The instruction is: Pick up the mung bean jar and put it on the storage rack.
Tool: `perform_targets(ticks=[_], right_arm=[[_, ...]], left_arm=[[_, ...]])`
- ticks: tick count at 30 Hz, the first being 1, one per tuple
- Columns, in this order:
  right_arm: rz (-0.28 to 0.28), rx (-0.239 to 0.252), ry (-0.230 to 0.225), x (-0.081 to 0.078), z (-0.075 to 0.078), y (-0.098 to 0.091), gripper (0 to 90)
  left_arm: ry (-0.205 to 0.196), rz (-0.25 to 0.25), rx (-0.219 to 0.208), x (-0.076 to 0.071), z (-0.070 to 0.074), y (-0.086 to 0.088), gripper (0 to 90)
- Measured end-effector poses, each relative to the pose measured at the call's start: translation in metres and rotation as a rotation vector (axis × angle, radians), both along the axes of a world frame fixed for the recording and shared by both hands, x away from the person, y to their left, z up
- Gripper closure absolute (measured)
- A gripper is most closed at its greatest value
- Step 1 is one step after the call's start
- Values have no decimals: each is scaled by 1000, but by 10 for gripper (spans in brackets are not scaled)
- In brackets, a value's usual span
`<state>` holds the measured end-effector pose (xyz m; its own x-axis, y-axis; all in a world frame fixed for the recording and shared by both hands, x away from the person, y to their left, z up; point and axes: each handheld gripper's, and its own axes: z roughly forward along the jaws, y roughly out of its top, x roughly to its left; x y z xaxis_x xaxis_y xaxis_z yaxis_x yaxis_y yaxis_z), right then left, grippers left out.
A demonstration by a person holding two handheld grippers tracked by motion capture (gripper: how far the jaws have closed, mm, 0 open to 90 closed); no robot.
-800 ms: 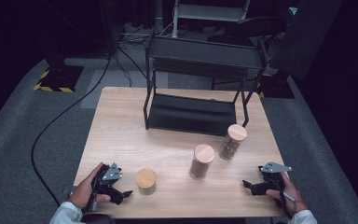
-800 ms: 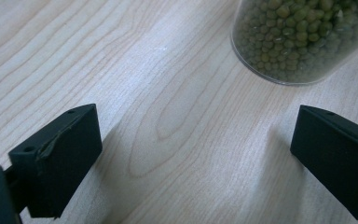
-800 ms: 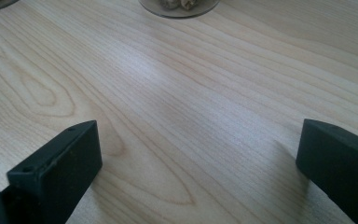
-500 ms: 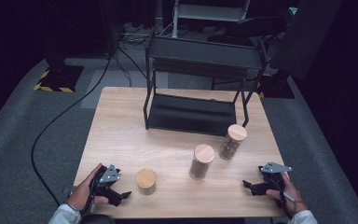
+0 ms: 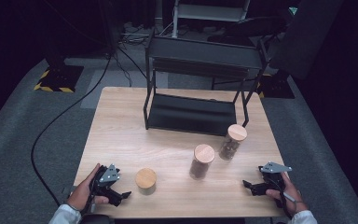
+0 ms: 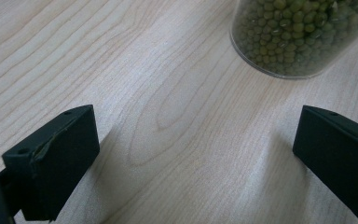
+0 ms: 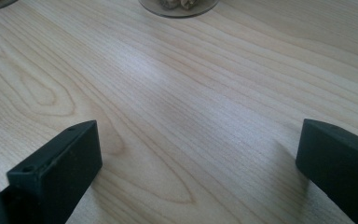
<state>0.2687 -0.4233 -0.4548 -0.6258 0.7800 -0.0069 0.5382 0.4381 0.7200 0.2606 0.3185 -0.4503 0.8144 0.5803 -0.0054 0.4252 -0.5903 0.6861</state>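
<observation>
Left gripper view: bean jar (image 6: 298, 32) beyond hand-held gripper (image 6: 191, 154).

The high view looks steeply down from the near side over the whole table (image 5: 121, 121). Both gripper views skim close over its wood; the left one shares the short jar (image 6: 303, 37), top right.

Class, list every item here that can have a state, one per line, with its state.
Left gripper: open, empty.
Right gripper: open, empty.
Short jar: upright, lid on.
Middle jar: upright, lid on.
Far jar: upright, lid on.
Black rack: upright, lower shelf bare.
</observation>
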Motion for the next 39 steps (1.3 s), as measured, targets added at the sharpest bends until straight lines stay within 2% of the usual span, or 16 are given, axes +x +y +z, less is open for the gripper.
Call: perform_targets(ticks=[6, 10, 18, 24, 27, 39], right_arm=[[0, 0, 0, 0, 0, 0, 0], [0, 0, 0, 0, 0, 0, 0], [0, 0, 0, 0, 0, 0, 0], [0, 1, 1, 0, 0, 0, 0], [0, 0, 0, 0, 0, 0, 0], [0, 0, 0, 0, 0, 0, 0]], left_arm=[[1, -3, 13, -1, 3, -3, 10], [-7, -27, 18, 0, 5, -7, 20], [-58, -75, -7, -4, 21, -11, 23], [-58, -112, -26, -4, 27, -17, 24], [-61, -113, -47, -5, 27, -17, 24], [-62, -125, -52, -3, 30, -24, 23]])
